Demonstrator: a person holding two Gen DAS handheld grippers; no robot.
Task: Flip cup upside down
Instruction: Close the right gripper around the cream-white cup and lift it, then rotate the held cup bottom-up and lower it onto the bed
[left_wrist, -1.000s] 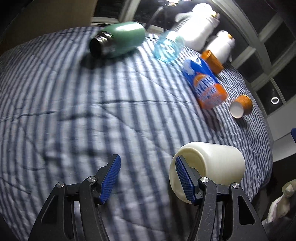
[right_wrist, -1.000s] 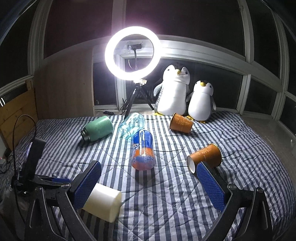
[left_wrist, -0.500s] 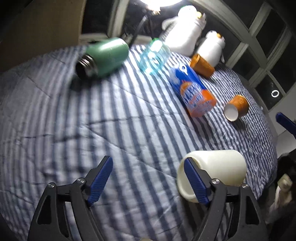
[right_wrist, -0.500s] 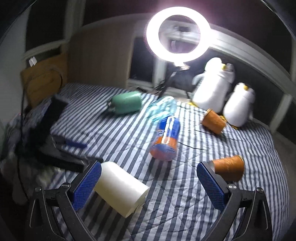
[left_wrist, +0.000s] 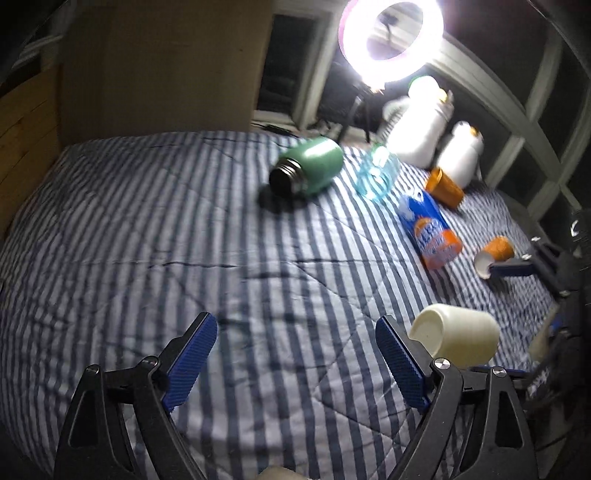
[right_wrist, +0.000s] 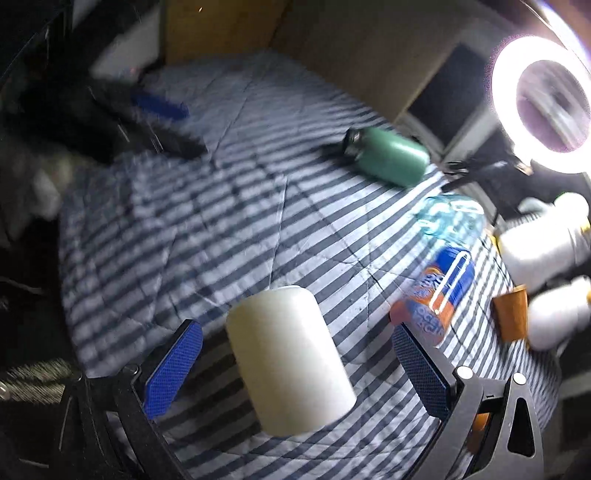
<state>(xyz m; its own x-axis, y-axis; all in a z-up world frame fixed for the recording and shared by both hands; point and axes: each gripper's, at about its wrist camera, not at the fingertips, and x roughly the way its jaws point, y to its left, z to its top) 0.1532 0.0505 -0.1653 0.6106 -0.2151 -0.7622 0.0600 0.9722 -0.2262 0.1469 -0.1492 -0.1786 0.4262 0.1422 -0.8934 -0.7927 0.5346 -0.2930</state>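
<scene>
A cream white cup (right_wrist: 291, 369) lies on its side on the striped bedspread. In the right wrist view it lies between the two blue pads of my right gripper (right_wrist: 295, 369), which is open and not touching it. In the left wrist view the cup (left_wrist: 456, 334) lies just right of my left gripper (left_wrist: 295, 358), mouth toward the camera. The left gripper is open and empty above bare bedspread.
A green bottle (left_wrist: 306, 171), a clear blue jar (left_wrist: 376, 177), a blue and orange can (left_wrist: 430, 230) and two orange cups (left_wrist: 443, 186) (left_wrist: 495, 254) lie on the bed. Two plush penguins (left_wrist: 421, 122) and a ring light (left_wrist: 389, 37) stand behind.
My right gripper has swung left and come down around the white cup. My left gripper has drawn back and left, away from the cup.
</scene>
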